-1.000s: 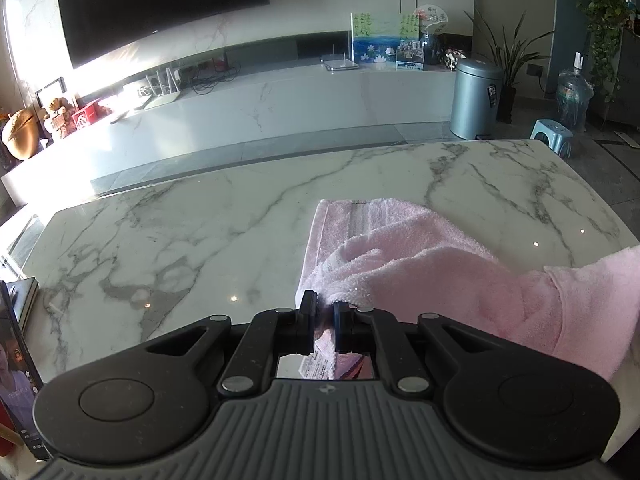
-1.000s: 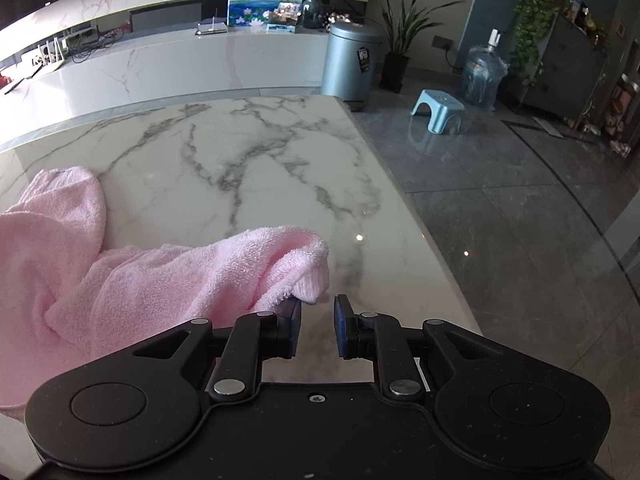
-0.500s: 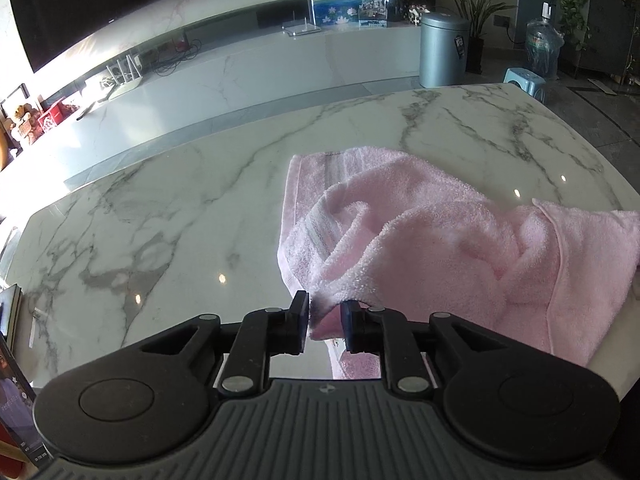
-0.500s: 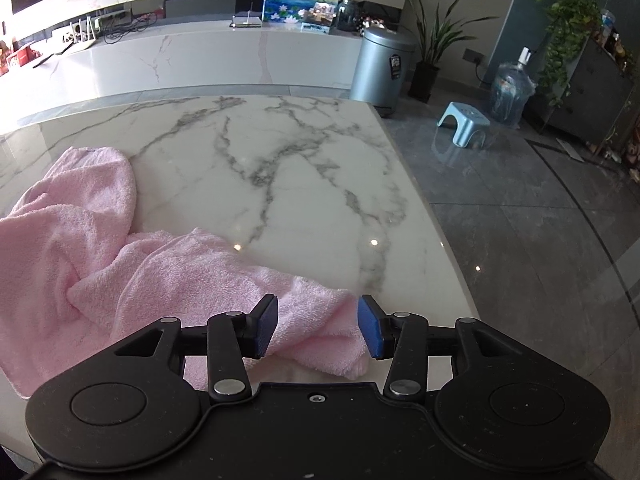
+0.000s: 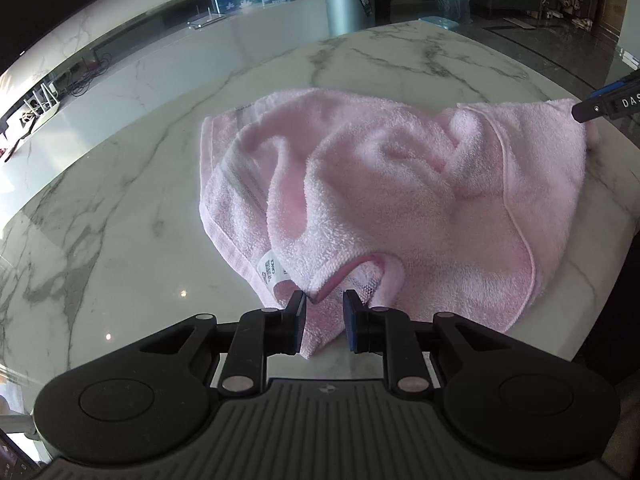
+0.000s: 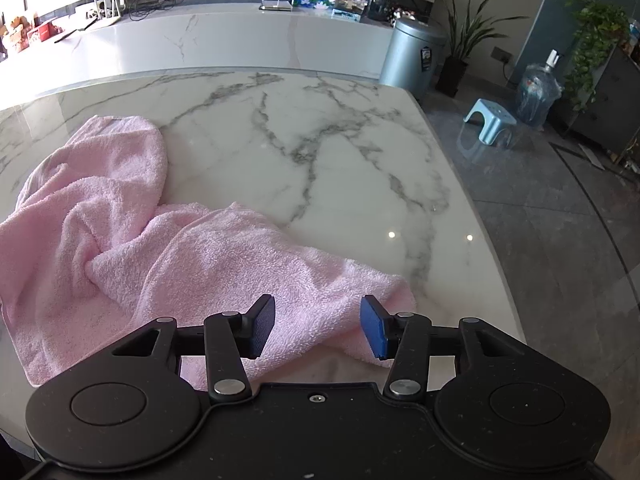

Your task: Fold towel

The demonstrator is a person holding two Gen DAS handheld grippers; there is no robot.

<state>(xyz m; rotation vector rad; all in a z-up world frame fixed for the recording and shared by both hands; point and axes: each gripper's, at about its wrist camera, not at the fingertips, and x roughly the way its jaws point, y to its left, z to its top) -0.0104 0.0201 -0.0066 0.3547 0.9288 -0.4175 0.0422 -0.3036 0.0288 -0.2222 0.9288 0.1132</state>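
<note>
**Both tools released over a rumpled pink towel**

In the left wrist view, the left tool [image 5: 324,322] sits at 6 o'clock with its jaws parted; a corner of the pink towel [image 5: 380,184] lies between the pads, not pinched. Only this view shows the white care label [image 5: 271,271] just beyond the left pad and the striped woven band [image 5: 240,180] running toward 11 o'clock. At 3 o'clock a tip of the right tool [image 5: 608,104] touches the towel's far corner.

The right wrist view shows the right tool [image 6: 318,330] spread wide, its blue pads [image 6: 374,332] straddling a folded towel [image 6: 224,264] edge without gripping it. The cloth lies bunched toward 9 o'clock on the marble surface [image 6: 320,152]. Only here do the floor items show clearly: a blue stool [image 6: 490,118] at 2 o'clock, a water jug [image 6: 538,92] beyond it, and a grey bin [image 6: 416,56] at 1 o'clock.
</note>
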